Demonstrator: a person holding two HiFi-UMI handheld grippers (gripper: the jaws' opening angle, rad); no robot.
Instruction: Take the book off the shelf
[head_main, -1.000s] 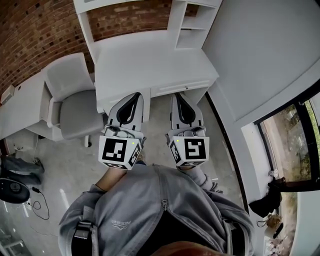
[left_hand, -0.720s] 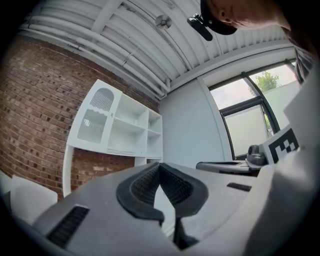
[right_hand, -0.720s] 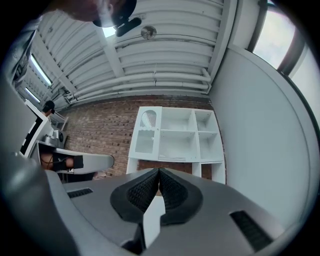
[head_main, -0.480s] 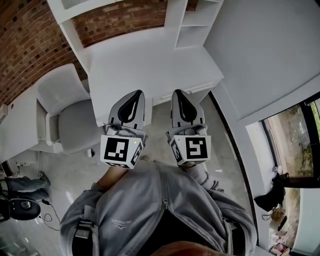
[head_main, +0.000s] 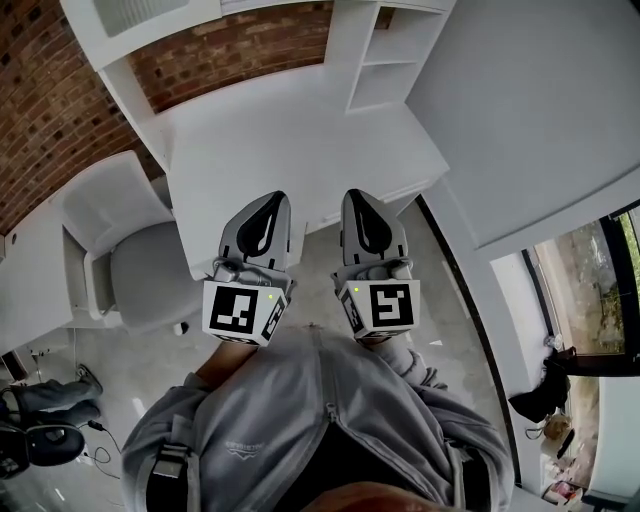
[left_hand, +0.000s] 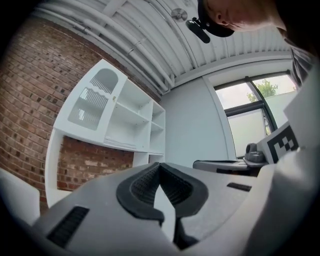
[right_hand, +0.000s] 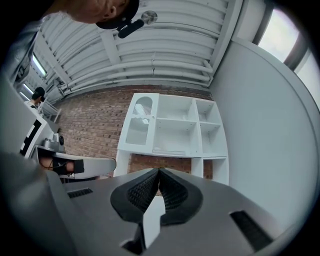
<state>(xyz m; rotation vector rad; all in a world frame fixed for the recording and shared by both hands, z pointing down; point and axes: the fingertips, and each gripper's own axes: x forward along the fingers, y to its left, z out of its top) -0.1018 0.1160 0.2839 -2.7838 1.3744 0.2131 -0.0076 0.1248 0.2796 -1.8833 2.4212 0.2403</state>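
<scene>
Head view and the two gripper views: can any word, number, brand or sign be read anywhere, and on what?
No text can be read in any view.
On the grey sweatshirt, a chest print: too small to read.
On the marker cubes of the left gripper and right gripper: black-and-white square patterns, not words.

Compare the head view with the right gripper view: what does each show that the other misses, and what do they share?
Only the head view shows the grey chair and the floor. Only the right gripper view shows the ribbed ceiling and a flat pale thing, likely the book, lying in a middle compartment. Both show the brick wall, the white shelf unit and the right hand-held gripper, its jaws shut on nothing.
</scene>
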